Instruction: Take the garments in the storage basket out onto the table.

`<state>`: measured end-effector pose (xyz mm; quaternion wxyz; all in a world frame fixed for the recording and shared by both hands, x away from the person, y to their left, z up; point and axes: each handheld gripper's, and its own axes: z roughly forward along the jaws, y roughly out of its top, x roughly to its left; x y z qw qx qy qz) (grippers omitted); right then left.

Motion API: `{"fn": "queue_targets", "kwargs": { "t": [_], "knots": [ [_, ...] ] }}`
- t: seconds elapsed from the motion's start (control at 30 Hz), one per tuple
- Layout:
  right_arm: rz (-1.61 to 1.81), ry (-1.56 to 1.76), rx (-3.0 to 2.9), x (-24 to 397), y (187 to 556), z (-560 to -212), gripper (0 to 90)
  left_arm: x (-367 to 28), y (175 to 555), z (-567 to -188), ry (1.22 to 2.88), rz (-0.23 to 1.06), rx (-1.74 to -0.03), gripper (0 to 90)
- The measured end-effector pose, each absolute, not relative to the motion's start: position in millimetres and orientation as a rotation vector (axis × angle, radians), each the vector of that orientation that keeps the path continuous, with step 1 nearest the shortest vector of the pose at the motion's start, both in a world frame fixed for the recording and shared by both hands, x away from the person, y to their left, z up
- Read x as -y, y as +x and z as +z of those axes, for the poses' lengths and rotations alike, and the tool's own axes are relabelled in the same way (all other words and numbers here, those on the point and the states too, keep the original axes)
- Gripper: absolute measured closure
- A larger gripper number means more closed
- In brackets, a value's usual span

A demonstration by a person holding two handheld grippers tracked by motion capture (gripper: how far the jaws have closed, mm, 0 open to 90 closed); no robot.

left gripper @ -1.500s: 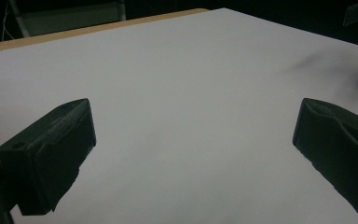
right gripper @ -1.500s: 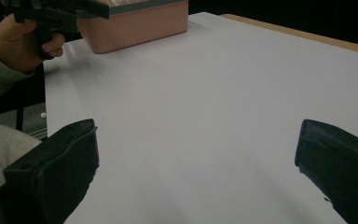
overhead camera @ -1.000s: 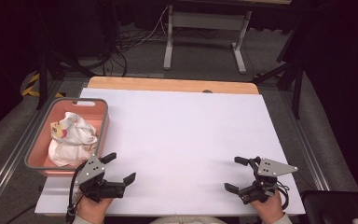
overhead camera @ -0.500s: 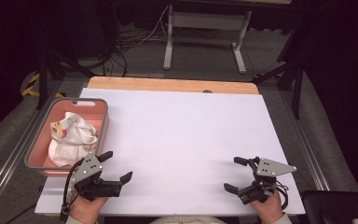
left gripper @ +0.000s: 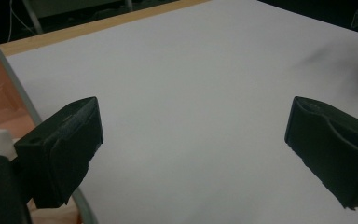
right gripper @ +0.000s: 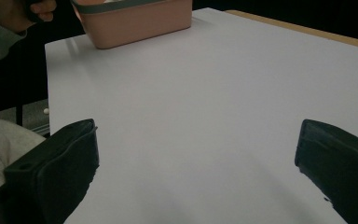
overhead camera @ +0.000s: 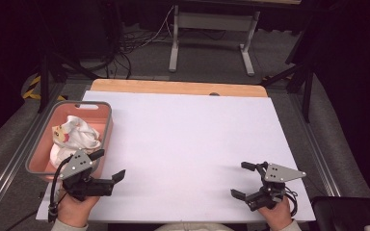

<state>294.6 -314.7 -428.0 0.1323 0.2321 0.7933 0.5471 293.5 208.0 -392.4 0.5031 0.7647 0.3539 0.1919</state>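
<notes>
While both tools sit low at the near edge of the white rectangular table top (overhead camera: 188,139), the left gripper (overhead camera: 107,165) gapes wide just beside the pink plastic basket (overhead camera: 105,126), one jaw over its rim. The right gripper (overhead camera: 243,179) gapes wide, well apart. Crumpled white cloth (overhead camera: 79,134) lies inside the basket.

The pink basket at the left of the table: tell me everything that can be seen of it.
The pink basket is a rectangular tub of what looks like salmon-pink plastic, with a grey band around its rim and rounded corners. It stands upright at the left edge of the white table, long side running away from the person. Inside lies a crumpled white cloth with a small orange-and-tan patch. The left claw, jaws open, hovers at its near right corner; whether it touches the rim cannot be told.
</notes>
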Motion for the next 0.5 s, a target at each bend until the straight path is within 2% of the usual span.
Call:
{"fn": "queue_targets", "kwargs": {
  "t": [0.5],
  "knots": [
    [1.585,0.660,-2.307,314,294,-428,0.3,-231,296,-370,1.846,0.530,-0.902,4.5]
  ]
}}
